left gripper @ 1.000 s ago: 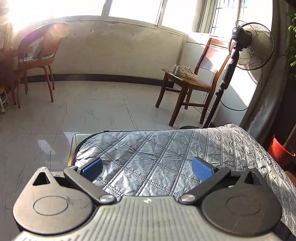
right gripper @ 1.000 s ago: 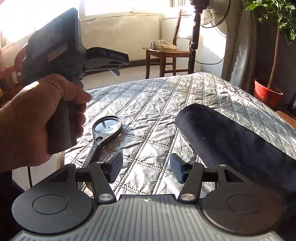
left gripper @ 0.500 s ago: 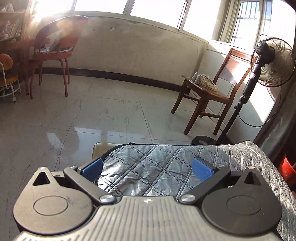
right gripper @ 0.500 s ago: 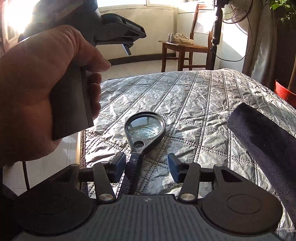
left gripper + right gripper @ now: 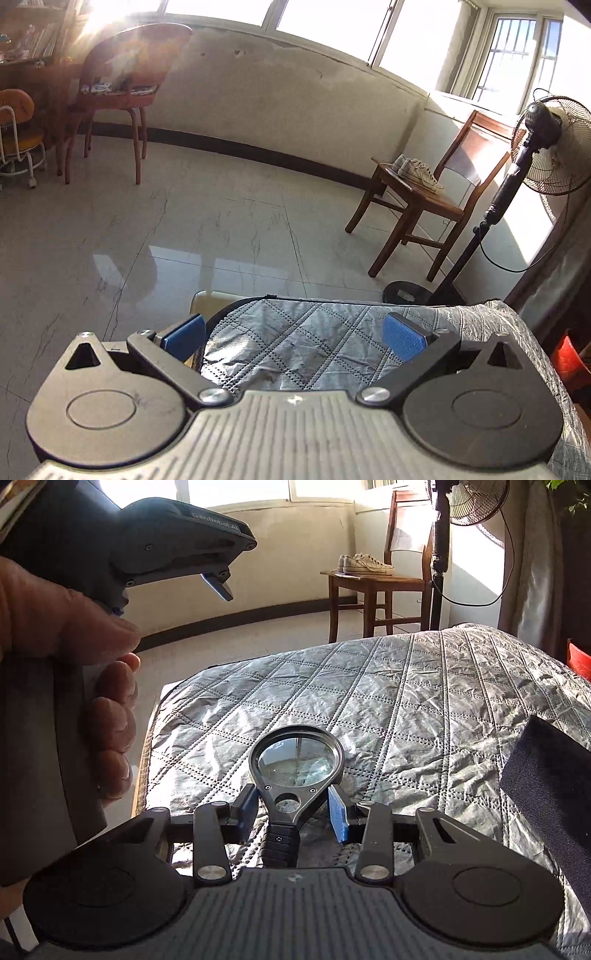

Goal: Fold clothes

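1. The dark garment [image 5: 546, 790], the thing to be folded, is lying at the right edge of the right wrist view on the quilted silver cover [image 5: 424, 686]. It is well apart from both grippers and nothing is holding it. Only part of it is showing, so its type cannot be told.
2. The right gripper [image 5: 291, 814] is bracketing the neck of a magnifying glass [image 5: 297, 760], with the jaws spread and a gap showing on each side of the frame. It is not yet gripping.
3. Judgement: the step in hand is clearing the magnifying glass away before folding. Centre the neck between the pads, then close squarely on the rigid frame, not on the lens.
4. Lift straight up, since the smooth frame may be slipping or twisting between flat pads.
5. The left gripper [image 5: 293, 334] is hanging spread and empty above the near corner of the cover, pointing toward the tiled floor [image 5: 184, 240]. The left hand [image 5: 66, 657] is wrapping its handle.
6. Set the tool down away from the garment.
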The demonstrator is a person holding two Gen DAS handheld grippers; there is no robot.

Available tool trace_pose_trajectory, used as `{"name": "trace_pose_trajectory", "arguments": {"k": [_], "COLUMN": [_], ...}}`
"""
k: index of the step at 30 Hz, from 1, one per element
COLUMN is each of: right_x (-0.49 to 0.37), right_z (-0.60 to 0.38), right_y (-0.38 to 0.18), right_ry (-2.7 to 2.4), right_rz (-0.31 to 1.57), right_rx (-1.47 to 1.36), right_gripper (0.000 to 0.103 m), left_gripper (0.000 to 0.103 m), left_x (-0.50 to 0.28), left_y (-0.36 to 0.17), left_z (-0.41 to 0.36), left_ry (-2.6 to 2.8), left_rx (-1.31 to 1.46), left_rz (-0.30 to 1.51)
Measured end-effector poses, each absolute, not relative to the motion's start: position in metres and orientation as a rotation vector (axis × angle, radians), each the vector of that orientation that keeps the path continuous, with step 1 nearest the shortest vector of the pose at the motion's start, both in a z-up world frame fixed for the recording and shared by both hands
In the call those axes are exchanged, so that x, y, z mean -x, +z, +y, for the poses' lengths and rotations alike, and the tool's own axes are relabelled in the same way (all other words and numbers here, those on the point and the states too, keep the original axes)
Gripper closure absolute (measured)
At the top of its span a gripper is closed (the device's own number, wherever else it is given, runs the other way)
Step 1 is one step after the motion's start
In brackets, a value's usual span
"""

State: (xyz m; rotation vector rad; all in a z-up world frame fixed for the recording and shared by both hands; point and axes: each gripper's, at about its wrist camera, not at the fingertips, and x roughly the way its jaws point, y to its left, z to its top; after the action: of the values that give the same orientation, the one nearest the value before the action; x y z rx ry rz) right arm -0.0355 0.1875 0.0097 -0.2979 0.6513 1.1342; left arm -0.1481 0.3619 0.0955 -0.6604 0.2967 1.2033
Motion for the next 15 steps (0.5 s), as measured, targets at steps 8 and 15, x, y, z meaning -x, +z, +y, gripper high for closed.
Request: {"name": "trace_pose_trajectory", "arguments": {"k": [8,15], "right_x": [0.023,0.008], "right_z": [0.147,0.074], "right_y": [0.025,0.029], "right_ry": [1.083,0.702], "right_rz": [0.587,0.458], "right_rx": [0.293,0.586], "right_gripper": [0.034,0.033], "left_gripper": [0.001,0.001], "left_x": [0.140,0.101], "left_y": [0.087,0.074], "left_z": [0.366,0.347], "left_ry": [1.159,0.951], "left_rx": [0.676,0.649], "left_rz": [0.357,0.513]}}
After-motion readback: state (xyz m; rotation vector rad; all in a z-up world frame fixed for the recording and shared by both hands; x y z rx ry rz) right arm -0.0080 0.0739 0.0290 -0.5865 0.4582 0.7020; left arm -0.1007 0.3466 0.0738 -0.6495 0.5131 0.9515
